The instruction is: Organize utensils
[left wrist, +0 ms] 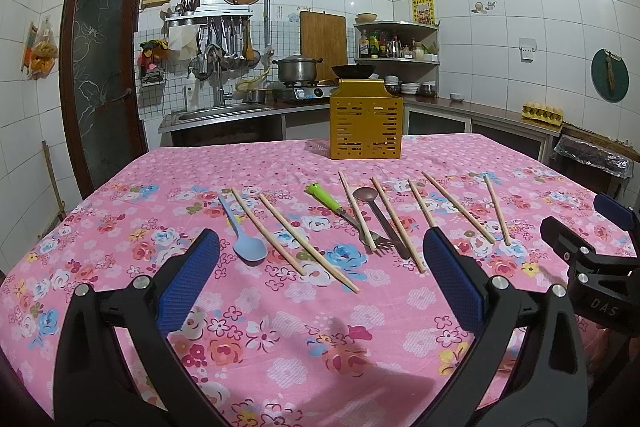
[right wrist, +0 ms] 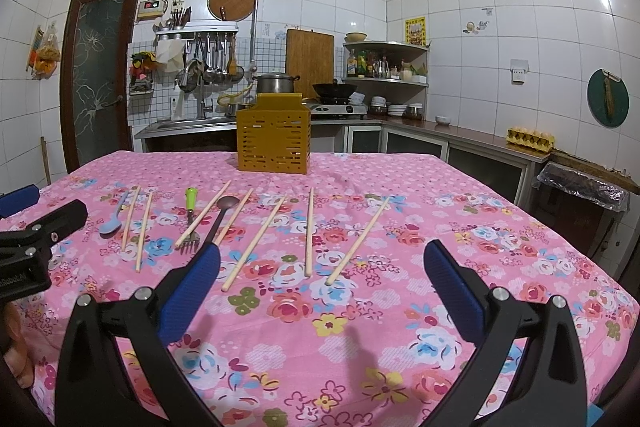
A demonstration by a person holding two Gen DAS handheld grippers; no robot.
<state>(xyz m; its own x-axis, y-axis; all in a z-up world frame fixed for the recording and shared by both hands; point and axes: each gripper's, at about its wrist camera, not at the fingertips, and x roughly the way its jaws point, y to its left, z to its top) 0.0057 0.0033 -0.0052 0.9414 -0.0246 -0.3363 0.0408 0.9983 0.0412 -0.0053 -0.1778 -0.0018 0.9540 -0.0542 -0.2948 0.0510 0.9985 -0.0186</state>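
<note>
Above pink tablecloth (left wrist: 280, 347), each hand-held gripper (left wrist: 320, 267) (right wrist: 322, 271) gapes wide, holding nothing.

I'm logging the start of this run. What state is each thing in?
Left gripper: open, empty.
Right gripper: open, empty.
Yellow holder: upright, contents not visible.
Blue spoon: flat, bowl nearest.
Fork: flat, under a chopstick.
Dark spoon: flat.
Chopsticks: scattered flat.

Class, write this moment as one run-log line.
left hand-held gripper: open, empty | right hand-held gripper: open, empty | wooden chopsticks, light blue spoon, green-handled fork: on table | yellow slotted holder: upright
</note>
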